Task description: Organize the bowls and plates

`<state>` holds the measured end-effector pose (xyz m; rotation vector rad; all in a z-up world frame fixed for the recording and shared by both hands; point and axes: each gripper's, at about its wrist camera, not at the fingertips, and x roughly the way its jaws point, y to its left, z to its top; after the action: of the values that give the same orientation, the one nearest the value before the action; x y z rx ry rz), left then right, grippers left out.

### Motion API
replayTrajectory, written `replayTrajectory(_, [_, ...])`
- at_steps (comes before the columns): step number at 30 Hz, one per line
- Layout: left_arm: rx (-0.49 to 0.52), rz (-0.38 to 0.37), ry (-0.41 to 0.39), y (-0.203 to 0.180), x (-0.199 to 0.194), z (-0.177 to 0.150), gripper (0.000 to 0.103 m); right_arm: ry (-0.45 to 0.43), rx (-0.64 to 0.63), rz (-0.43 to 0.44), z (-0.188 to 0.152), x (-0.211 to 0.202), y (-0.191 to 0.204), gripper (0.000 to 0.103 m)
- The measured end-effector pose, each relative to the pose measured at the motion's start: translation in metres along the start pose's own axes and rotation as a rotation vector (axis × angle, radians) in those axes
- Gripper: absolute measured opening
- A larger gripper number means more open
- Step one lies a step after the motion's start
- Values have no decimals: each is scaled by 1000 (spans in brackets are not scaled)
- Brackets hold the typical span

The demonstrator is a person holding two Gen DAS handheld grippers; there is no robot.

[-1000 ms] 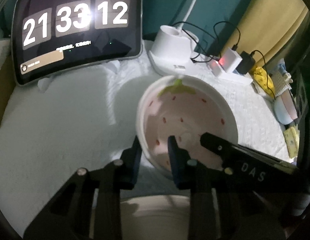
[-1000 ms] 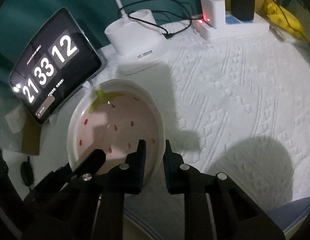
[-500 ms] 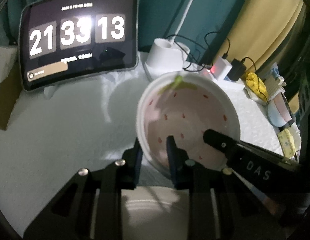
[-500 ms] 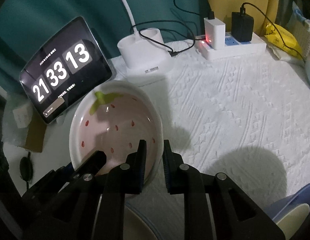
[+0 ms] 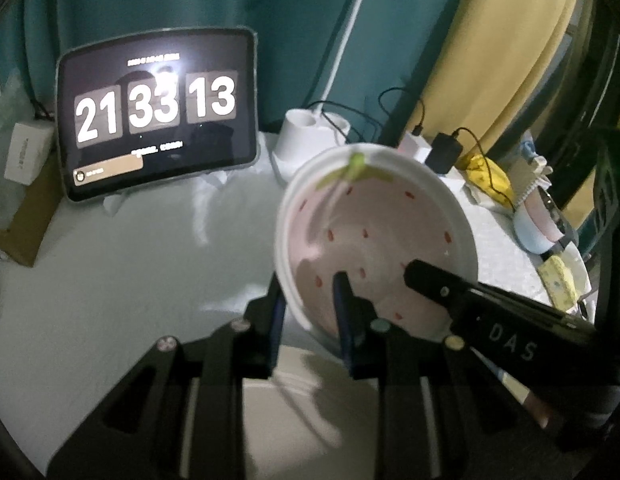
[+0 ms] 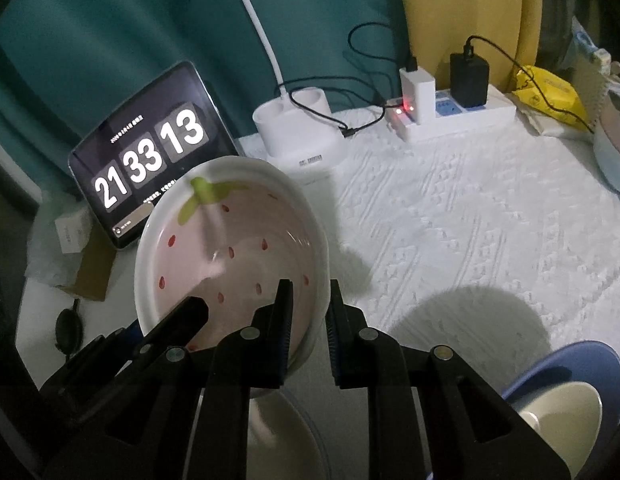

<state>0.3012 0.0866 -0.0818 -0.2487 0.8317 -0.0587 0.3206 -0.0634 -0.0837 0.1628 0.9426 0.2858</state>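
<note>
The strawberry bowl [image 5: 373, 236] is off the table, tilted, carried by 2 grippers at once. The left gripper [image 5: 310, 312] is clamped on the rim at the bowl's 7 o'clock side, 1 finger inside and 1 outside. The right gripper [image 6: 308, 320] bites the rim at about 4 o'clock in its own view, in the same way. Below the bowl lies a cream plate [image 5: 310, 412], and a blue bowl [image 6: 565, 384] sits at 4 o'clock in the right wrist view.

To do this step well, I think both hands should move together at the same speed, because the glazed rim can slip or twist if 1 hand leads. Keep it level, then lower it slowly on the chosen stack and release only after it rests
</note>
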Motion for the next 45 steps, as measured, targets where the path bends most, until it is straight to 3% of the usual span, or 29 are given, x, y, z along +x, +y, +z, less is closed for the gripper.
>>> replayTrajectory(23, [56,-20,-72,-37,-59,-25,24,-81,-8,25,-36,-66,-13,17])
replayTrajectory(45, [104,-39,-90,-74,-85,-53,24,-129,24,33,-64,-106,-42,17])
